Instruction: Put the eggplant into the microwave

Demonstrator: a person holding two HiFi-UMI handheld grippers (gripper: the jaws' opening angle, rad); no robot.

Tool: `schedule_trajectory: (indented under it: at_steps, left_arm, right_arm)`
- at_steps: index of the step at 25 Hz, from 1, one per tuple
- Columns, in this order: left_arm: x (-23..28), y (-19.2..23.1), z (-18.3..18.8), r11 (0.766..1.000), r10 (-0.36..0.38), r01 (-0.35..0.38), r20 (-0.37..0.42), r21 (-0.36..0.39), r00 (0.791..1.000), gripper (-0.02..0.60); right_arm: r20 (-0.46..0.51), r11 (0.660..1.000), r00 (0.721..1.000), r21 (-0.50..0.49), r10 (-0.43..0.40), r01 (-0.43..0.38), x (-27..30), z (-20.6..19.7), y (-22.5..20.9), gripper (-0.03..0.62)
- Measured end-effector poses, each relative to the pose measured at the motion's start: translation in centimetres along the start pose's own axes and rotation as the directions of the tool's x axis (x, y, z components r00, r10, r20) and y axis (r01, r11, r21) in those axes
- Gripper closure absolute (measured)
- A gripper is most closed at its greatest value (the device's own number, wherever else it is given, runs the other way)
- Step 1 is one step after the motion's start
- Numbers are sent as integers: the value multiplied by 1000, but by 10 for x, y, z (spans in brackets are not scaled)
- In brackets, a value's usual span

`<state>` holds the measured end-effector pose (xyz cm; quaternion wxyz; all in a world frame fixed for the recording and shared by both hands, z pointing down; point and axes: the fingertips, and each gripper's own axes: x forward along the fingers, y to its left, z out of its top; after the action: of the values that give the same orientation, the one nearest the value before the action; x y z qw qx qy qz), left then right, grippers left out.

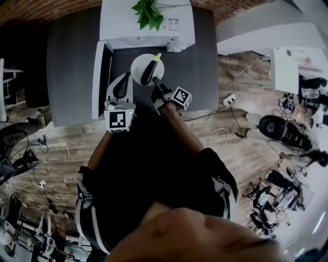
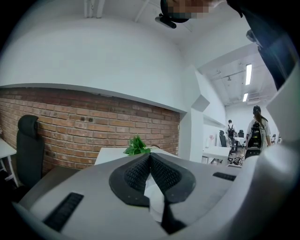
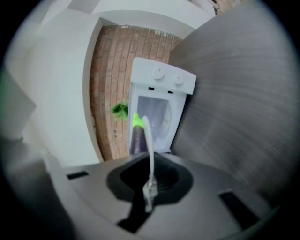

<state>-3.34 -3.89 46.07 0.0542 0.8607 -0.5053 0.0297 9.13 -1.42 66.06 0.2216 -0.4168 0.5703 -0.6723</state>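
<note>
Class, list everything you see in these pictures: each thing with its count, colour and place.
table: one, dark grey, under the rest
microwave: one, white, table's far edge, door open at left
plant: one, green, atop microwave
plate: one, white, before microwave
eggplant: one, dark purple with green stem, on plate
chair: one, black, by brick wall
left gripper: one, grey, shut, left of plate
right gripper: one, grey, shut on plate's rim
</note>
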Motion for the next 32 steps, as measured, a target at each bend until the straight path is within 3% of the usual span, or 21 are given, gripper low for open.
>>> schedule_trajectory:
  at_steps: [14,19,32]
  left_arm:
    - [22,15,-2,1000,8,-9,-27,-23,1000,545]
    - [29,22,-1,1000,15,-15,-1,-10,1000,545]
    - [46,35,-11,999,40,-41,-43,-24,998,545]
  right_arm:
    - [7,1000,1000,-10,-11,11,39,21,-14,556]
    - [5,1000,1000,-17,-19,19,55,30,-19,556]
    - [22,999,999,-14,-28,29,99,55,-46,556]
